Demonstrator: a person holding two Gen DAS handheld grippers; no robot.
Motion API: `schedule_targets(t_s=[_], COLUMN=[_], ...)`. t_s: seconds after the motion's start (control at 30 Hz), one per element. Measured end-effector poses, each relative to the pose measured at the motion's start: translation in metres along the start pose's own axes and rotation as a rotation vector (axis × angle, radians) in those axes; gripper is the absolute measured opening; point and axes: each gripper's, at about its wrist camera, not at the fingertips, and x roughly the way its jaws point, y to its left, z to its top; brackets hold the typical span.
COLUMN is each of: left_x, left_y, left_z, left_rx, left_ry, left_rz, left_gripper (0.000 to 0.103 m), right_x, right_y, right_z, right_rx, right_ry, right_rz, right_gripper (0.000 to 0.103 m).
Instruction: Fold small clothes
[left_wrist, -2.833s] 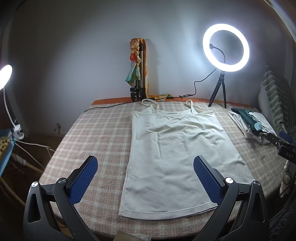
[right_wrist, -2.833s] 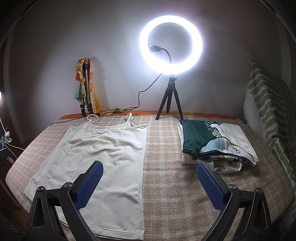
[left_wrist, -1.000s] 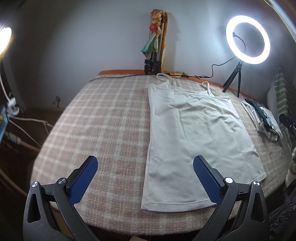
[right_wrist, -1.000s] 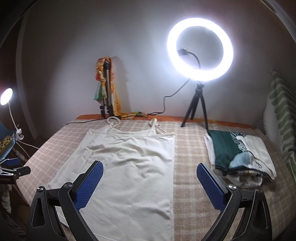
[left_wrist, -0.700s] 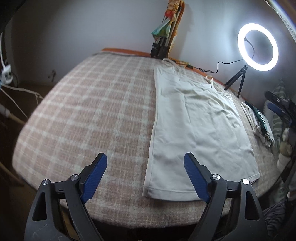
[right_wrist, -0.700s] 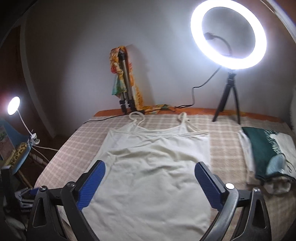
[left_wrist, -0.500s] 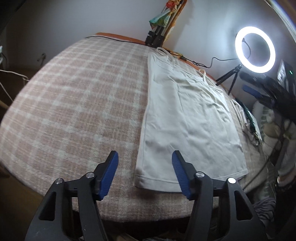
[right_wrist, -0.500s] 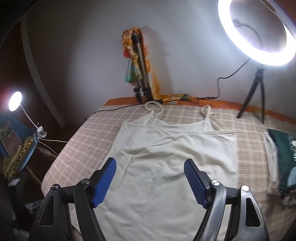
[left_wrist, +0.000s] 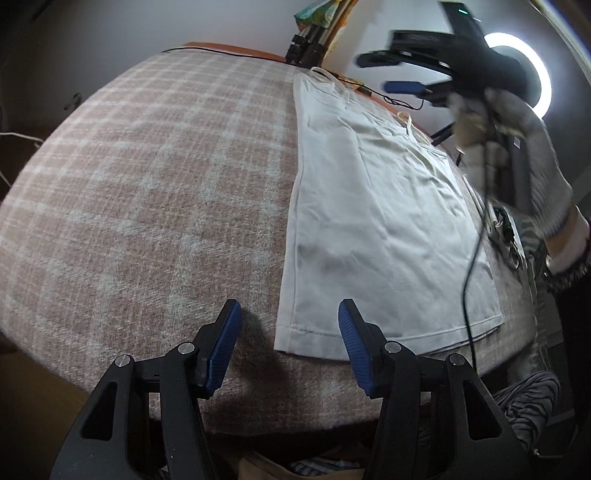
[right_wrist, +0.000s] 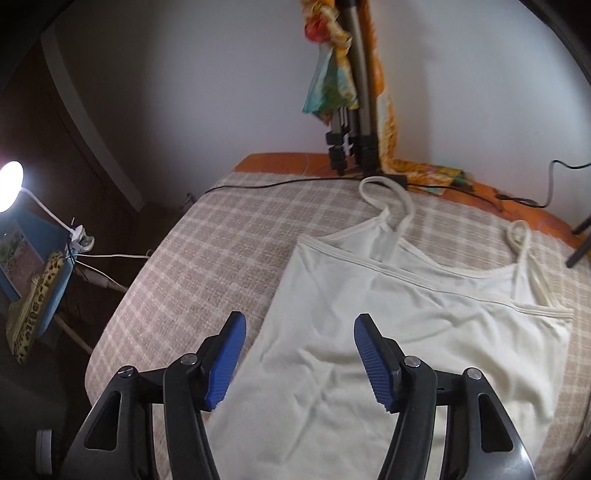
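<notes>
A white camisole (left_wrist: 373, 206) lies flat, straps toward the wall, on a table (left_wrist: 147, 177) covered with a pink-and-cream checked cloth. The left hand-held gripper (left_wrist: 286, 345) hovers just above the camisole's near left hem corner, its blue pads half apart with the corner between them but untouched (the jaws hold nothing). The right hand-held gripper (right_wrist: 297, 356) hangs over the camisole's left side edge nearer the straps; its jaws are closing, fairly wide, gripping nothing yet. In the left wrist view a gloved hand (left_wrist: 517, 162) carries that right gripper over the garment. A folded tripod (right_wrist: 351, 110) draped with a colourful scarf leans against the wall.
</notes>
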Motion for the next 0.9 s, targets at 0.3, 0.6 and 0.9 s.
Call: schedule_targets(t_s=[0.3,0.6,0.9], left_x=[0.005,0.013,0.017], left_y=[-0.003,-0.001,-0.005], left_z=[0.003,0.005,0.005], left_rx=[0.004,-0.02,-0.035], left_ry=[0.006,0.015,0.018], left_rz=[-0.013,-0.111,-0.212], left_gripper=[0.039,0.018,0.008], right_x=[0.08,0.129,0.155], right_y=[0.025,0.04,0.046], right_z=[0.037,0.058,0.064], right_rx=[-0.028,-0.088,-0.167], right_ry=[0.101,0.175,0.24], right_rz=[-0.051,-0.176,-0.274], right_gripper=[0.051,0.048,0.035])
